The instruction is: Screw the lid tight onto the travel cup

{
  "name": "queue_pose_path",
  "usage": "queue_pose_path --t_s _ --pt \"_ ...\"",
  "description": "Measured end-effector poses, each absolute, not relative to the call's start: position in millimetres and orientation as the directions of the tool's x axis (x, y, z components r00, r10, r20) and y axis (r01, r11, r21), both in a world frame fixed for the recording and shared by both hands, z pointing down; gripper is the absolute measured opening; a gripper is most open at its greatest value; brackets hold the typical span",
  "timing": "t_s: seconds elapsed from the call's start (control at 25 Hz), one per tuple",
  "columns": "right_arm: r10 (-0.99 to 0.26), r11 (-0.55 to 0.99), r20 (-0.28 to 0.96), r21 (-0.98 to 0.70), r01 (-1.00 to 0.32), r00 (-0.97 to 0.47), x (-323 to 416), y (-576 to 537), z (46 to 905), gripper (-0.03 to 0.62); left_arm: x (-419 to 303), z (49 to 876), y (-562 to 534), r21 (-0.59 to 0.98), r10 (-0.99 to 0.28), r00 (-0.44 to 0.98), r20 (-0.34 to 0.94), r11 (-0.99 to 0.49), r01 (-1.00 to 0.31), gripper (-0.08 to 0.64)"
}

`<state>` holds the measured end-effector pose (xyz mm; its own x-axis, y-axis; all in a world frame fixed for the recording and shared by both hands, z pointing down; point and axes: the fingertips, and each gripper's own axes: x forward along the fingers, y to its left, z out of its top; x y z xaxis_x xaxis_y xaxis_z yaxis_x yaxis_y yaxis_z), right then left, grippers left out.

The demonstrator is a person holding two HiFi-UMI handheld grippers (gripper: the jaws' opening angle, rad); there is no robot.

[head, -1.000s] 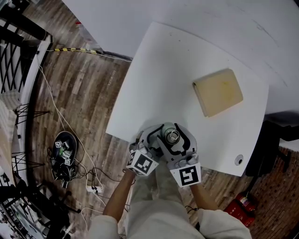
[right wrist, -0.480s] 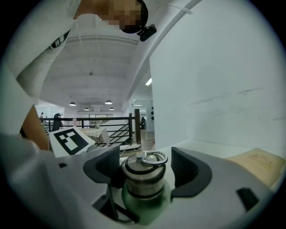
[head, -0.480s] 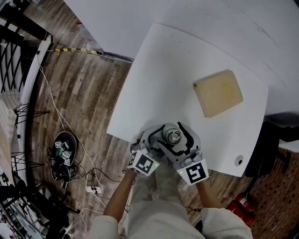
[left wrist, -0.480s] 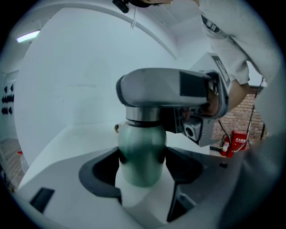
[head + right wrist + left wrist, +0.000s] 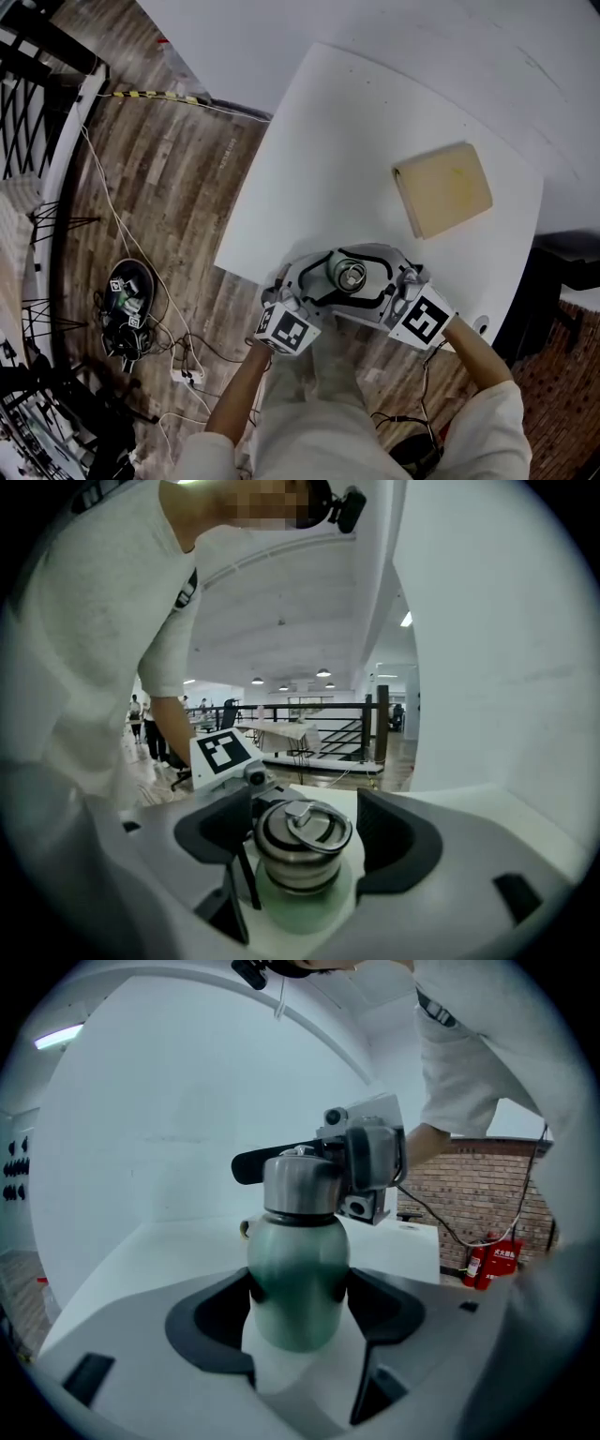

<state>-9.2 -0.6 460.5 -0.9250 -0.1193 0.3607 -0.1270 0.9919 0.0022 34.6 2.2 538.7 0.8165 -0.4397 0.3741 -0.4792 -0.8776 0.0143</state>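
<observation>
The travel cup (image 5: 345, 274) stands near the front edge of the white table (image 5: 328, 159). Its body (image 5: 295, 1269) is green and its lid (image 5: 302, 841) is steel with a ring handle. My left gripper (image 5: 319, 281) is shut on the green body, and its pads (image 5: 251, 1288) press both sides. My right gripper (image 5: 361, 277) reaches in from the right at lid height. Its jaws have just been opening, and the lid stands between them with a gap on each side (image 5: 302, 829). The right gripper (image 5: 366, 1162) also shows behind the lid in the left gripper view.
A tan block (image 5: 442, 187) lies on the table farther back and to the right. A small round hole (image 5: 480, 323) sits near the table's front right corner. Cables and a black device (image 5: 127, 295) lie on the wood floor to the left. A red fire extinguisher (image 5: 497, 1260) stands by the brick wall.
My right gripper has swung from below the cup round to its right, and its jaws have spread off the lid. The left gripper and the cup have kept still.
</observation>
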Motion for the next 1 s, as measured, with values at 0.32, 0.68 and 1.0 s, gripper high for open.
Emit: queue_pose_path --t_s 0.32,0.68,1.0 --pt "0.06 0.998 0.375 0.004 0.067 -0.925 -14.3 3.3 453.2 0.291 33.7 539.7 1.0 0.011 -0.44 0.815 0.377 -0.878 -0.479 0.324" --pt "0.132 0.991 0.357 -0.021 0.134 -0.925 -19.7 9.4 454.7 0.258 32.5 542.2 1.6 0.007 -0.442 0.814 0.376 -0.878 -0.479 0.324" --pt "-0.01 0.998 0.323 -0.056 -0.029 -0.947 -15.3 1.9 457.4 0.255 33.5 543.2 1.6 0.008 -0.444 0.813 0.376 -0.876 -0.482 0.324"
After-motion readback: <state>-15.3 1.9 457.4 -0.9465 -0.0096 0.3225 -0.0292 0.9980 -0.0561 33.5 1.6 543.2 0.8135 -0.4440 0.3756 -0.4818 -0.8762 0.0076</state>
